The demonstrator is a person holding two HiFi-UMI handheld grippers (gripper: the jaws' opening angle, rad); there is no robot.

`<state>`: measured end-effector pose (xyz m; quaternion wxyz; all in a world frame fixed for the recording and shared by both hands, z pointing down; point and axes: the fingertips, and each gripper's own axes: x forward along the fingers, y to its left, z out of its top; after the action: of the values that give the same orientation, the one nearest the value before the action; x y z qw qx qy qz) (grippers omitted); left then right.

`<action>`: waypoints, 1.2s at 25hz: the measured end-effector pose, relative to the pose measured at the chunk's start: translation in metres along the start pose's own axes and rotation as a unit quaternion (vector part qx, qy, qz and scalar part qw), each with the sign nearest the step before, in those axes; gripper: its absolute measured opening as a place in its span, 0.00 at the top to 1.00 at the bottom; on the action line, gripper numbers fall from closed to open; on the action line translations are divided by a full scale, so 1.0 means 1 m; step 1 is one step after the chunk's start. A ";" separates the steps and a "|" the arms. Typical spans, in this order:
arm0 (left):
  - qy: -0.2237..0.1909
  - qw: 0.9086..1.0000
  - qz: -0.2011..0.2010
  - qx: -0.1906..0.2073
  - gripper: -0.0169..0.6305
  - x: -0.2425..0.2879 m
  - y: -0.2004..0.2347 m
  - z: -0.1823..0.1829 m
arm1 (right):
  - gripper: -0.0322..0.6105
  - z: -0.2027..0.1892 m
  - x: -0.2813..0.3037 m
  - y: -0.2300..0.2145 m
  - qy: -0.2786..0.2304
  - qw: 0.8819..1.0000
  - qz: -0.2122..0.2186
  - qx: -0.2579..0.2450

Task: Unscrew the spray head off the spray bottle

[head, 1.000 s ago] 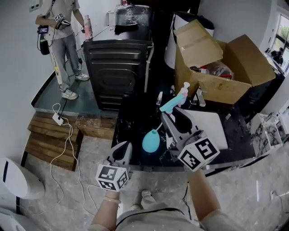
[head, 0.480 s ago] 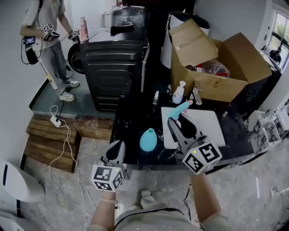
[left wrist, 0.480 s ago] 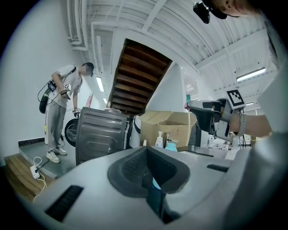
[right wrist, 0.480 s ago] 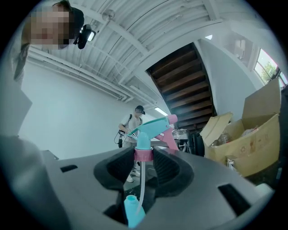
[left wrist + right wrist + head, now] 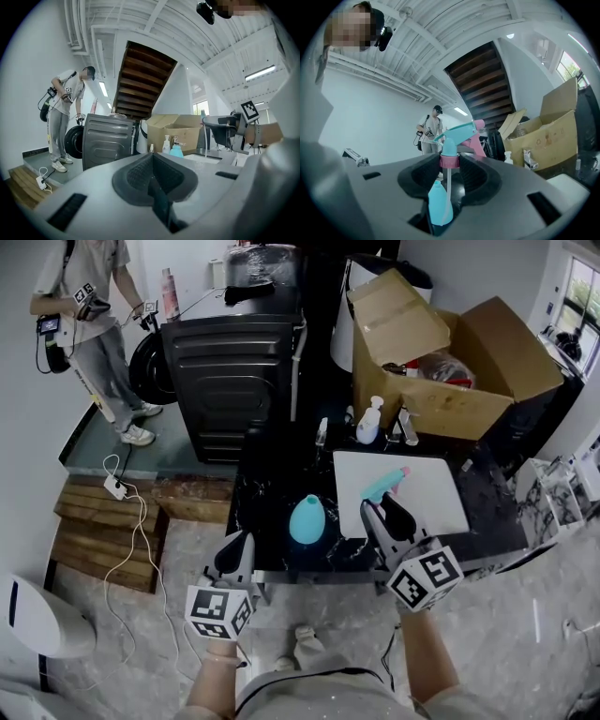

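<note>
- Since one second ago, the right gripper [image 5: 382, 502] has come back toward the person and a little to the right. It was near the white pump bottle [image 5: 368, 420] then; now it is above the white board [image 5: 422, 488].
- This right gripper grasps the spray head [image 5: 384, 486]. In the right gripper view its two jaws press on the pink collar from both sides. The teal body and the pink trigger stand out past the jaw tips, and the thin tube hangs from the collar into the gap between the jaws.
- The spray head is apart from the bottle [image 5: 307, 519] and touches nothing except the jaws.
- The bottle is light blue and stands upright on the dark counter [image 5: 272, 484], near the front edge and just left of the white board. It has no head on it.
- The left gripper [image 5: 239, 549] is clenched and has nothing in it; in the left gripper view the two jaws meet fully. It is held low in front of the counter edge, to the left of the bottle and not touching it.
- At the back of the counter there is an open cardboard box [image 5: 469, 371], and the white pump bottle stands before it.
- On the left of the counter stands a dark washing machine [image 5: 234, 371]. Another person [image 5: 84, 324] stands beside it on the grey floor and holds grippers too.
</note>
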<state>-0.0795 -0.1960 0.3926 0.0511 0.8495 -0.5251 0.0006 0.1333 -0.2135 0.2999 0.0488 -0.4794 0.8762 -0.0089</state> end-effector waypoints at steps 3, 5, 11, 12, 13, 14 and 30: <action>0.002 1.000 0.000 0.003 0.97 -0.005 -0.002 -0.001 | 0.74 -0.009 -0.010 0.001 0.005 1.000 -0.002 0.002; 0.003 1.000 0.002 0.007 0.97 -0.008 -0.002 -0.002 | 0.74 -0.015 -0.015 0.001 0.009 1.000 -0.004 0.003; 0.000 1.000 0.006 0.004 0.97 -0.018 -0.005 -0.002 | 0.74 -0.028 -0.033 0.004 0.015 1.000 -0.008 0.007; -0.001 1.000 0.006 0.005 0.97 -0.019 -0.006 -0.002 | 0.74 -0.030 -0.036 0.005 0.016 1.000 -0.009 0.008; -0.002 1.000 0.005 0.006 0.97 -0.020 -0.008 -0.001 | 0.74 -0.032 -0.039 0.006 0.017 1.000 -0.011 0.008; -0.003 1.000 0.005 0.009 0.97 -0.022 -0.009 -0.001 | 0.74 -0.035 -0.042 0.006 0.018 1.000 -0.012 0.008; -0.014 1.000 0.024 0.015 0.97 -0.049 -0.004 0.004 | 0.74 -0.054 -0.071 0.018 0.034 0.999 -0.030 0.007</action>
<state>-0.0983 -0.1509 0.3859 0.0310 0.8375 -0.5456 -0.0022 0.1505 -0.1458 0.3577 0.0217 -0.5042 0.8627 -0.0327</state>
